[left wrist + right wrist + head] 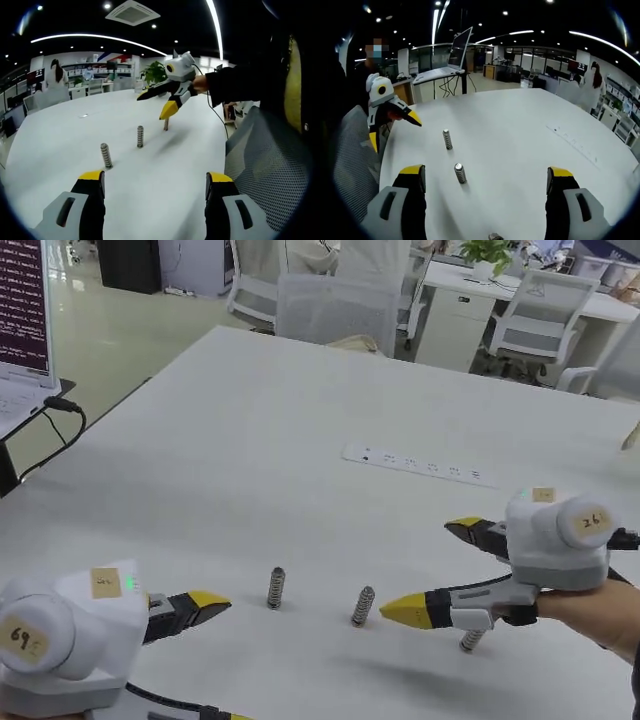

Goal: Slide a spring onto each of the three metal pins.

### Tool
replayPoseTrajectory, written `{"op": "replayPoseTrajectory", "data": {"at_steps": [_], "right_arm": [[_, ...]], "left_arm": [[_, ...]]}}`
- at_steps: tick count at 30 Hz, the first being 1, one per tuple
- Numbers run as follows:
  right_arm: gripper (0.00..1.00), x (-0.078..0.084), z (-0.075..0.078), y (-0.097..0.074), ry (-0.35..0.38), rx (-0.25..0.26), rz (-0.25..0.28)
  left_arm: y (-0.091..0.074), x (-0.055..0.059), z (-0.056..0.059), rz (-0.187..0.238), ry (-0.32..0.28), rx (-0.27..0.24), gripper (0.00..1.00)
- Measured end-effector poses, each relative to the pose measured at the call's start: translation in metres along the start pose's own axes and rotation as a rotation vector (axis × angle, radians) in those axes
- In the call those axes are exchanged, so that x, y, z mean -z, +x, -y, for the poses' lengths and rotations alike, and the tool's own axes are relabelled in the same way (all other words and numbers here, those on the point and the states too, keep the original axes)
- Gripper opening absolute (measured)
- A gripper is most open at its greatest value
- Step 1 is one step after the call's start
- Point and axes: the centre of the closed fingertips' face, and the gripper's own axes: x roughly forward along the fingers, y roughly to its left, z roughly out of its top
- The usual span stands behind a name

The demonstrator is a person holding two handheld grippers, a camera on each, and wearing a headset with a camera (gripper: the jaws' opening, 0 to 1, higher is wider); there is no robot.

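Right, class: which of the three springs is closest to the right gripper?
The rightmost spring, partly under the right gripper; the middle spring and left spring stand clear of it, further left.

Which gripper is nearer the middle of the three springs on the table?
Right. The right gripper has one jaw tip just beside the middle spring; the left gripper sits farther off, past the leftmost spring.

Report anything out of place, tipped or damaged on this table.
Nothing stands out. The left spring, middle spring and right spring stand in a row on the table, none toppled, though the middle one may lean slightly.
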Motion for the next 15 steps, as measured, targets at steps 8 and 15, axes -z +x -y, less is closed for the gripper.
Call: {"op": "replayPoseTrajectory", "data": {"at_steps": [8,15], "right_arm": [[1.0,-0.001,0.003,-0.01,0.007,0.034,0.036],[1.0,0.002,0.009,-0.023,0.031,0.076,0.067]], "left_arm": [[-0.001,-0.002,-0.003,0.013,-0.007,-0.012,0.81],[0.0,-0.003,-0.004,0.014,-0.007,-0.012,0.81]]}}
